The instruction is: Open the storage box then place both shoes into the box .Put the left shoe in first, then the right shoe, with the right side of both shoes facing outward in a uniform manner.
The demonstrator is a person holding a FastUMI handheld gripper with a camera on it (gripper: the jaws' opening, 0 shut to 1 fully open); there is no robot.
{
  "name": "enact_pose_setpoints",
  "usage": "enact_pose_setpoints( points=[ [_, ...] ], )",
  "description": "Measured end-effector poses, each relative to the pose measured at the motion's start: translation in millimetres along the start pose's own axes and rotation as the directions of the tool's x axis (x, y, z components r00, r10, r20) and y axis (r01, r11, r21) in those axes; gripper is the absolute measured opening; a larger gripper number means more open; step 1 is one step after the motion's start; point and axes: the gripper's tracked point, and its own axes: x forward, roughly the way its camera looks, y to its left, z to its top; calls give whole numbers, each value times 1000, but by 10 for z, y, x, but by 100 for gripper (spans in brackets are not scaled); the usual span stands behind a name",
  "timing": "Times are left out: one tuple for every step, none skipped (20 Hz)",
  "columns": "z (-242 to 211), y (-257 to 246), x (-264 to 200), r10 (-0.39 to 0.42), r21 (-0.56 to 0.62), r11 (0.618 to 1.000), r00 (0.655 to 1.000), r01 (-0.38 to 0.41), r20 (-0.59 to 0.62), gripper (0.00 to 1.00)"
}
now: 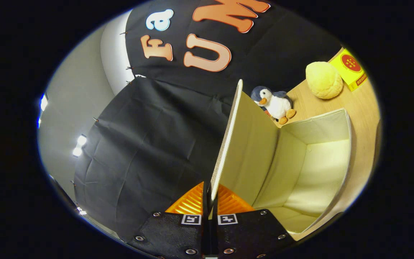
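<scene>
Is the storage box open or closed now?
Open: the hand-held gripper pinches the raised lid, and the storage box interior shows, empty.

Black cloth wall (pixel 149 144) – pale wall (pixel 74 93) with bright lights (pixel 79 144) beside it – wooden tabletop (pixel 361 108).

Matt cream fabric storage box (pixel 318 169), ribbed orange plastic claw (pixel 210 201) pads, smooth pale wood table (pixel 363 108), fuzzy plush penguin (pixel 274 103)

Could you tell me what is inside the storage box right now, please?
Nothing: the storage box shows bare cream walls and floor. The gripper is clamped on its raised lid, which hides the near corner.
</scene>
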Motion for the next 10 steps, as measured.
enact_pose_setpoints(
  points=[
    [-8,48,76,3,4,1000,1000,-3,0,2],
    [-25,94,153,7,6,1000,1000,-7,-3,2],
    [-33,130,239,6,5,1000,1000,-6,-7,2],
    [-55,158,318,4,7,1000,1000,-4,-12,2],
    [-77,185,409,4,11,1000,1000,-4,-21,2],
    [-113,201,473,3,12,1000,1000,-3,-28,3],
    [-139,218,552,1,9,1000,999,-1,-35,2],
    [-159,233,602,-3,11,1000,999,4,-36,3],
    [-168,252,668,-3,14,1000,999,4,-35,3],
    [-155,275,751,-6,8,1000,1000,7,-30,3]
  ],
)
